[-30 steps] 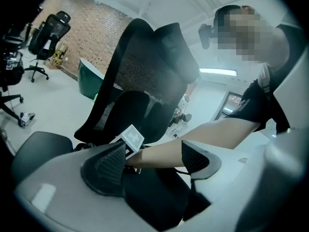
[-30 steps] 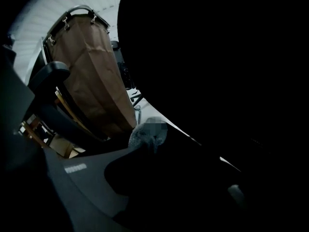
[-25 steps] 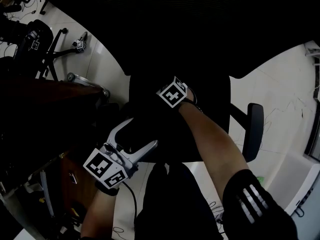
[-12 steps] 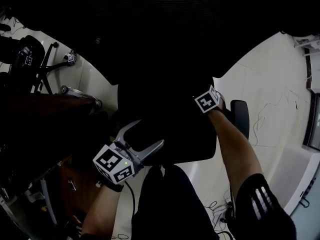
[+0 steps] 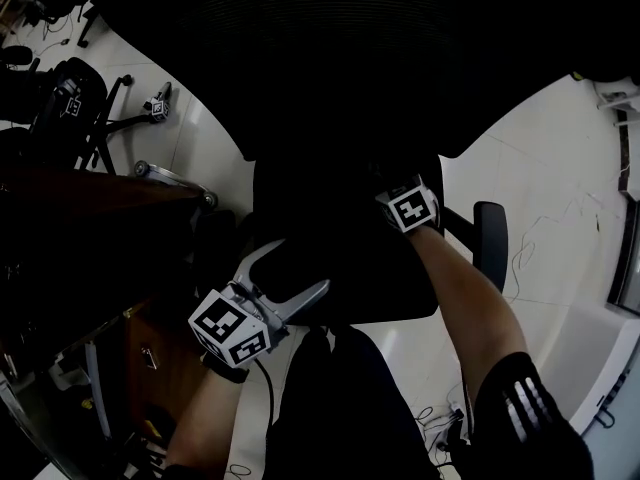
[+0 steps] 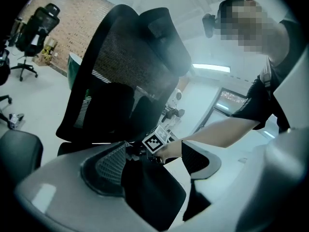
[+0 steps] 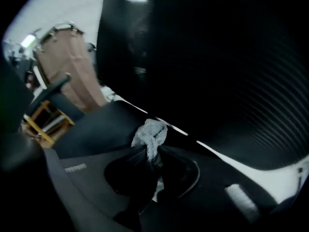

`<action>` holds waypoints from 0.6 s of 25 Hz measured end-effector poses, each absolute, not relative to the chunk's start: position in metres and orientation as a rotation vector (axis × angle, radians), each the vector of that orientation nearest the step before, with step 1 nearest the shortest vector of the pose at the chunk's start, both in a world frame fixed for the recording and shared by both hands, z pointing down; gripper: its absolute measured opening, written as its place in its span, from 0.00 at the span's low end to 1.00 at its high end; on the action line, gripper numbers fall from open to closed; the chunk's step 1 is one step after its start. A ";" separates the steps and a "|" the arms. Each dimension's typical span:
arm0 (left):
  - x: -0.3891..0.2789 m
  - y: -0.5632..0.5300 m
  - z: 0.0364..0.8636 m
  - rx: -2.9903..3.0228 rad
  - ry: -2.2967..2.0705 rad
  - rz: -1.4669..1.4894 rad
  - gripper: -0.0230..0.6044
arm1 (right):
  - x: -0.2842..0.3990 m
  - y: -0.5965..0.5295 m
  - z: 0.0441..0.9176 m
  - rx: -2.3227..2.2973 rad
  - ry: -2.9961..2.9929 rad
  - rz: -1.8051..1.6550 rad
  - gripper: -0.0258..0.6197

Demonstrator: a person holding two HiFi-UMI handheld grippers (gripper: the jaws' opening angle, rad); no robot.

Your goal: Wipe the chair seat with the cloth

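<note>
Cloth (image 7: 150,133), grey, sits mid-frame in my right gripper view, pinched by the right gripper (image 7: 148,159). Left gripper view: my left gripper (image 6: 154,170) gapes, nothing held. Head view: both at centre over the dark chair seat (image 5: 345,268).

dim and underexposed, hazy glare in left gripper view, right gripper view blurred, fisheye-dark corners

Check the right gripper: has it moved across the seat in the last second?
Yes. In the head view the right gripper, shut on the cloth, has gone from the middle of the seat rightward, close to the armrest.
</note>
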State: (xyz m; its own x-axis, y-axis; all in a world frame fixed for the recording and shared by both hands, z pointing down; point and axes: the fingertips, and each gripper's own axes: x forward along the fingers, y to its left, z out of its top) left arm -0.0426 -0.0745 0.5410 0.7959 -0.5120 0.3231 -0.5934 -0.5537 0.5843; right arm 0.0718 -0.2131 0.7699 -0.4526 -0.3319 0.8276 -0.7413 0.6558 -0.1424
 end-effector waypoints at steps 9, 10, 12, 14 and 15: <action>-0.102 -0.054 0.546 2.218 -0.955 0.148 0.66 | -0.133 -0.156 0.774 0.497 -2.242 0.661 0.12; -0.104 -0.052 0.547 2.214 -0.959 0.143 0.66 | -0.142 -0.149 0.778 0.465 -2.235 0.639 0.12; -0.105 -0.048 0.548 2.207 -0.956 0.133 0.66 | -0.150 -0.139 0.789 0.422 -2.214 0.605 0.12; -0.104 -0.046 0.550 2.202 -0.949 0.127 0.66 | -0.147 -0.134 0.797 0.408 -2.199 0.574 0.12; -0.103 -0.045 0.550 2.201 -0.943 0.124 0.66 | -0.142 -0.132 0.800 0.407 -2.188 0.564 0.12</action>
State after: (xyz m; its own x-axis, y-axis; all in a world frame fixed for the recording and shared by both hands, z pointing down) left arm -0.1027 -0.0449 0.5500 0.7266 -0.5919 0.3489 -0.6620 -0.4672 0.5861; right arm -0.1423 -0.1319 0.7998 -0.6107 -0.0972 0.7859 -0.4651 0.8472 -0.2566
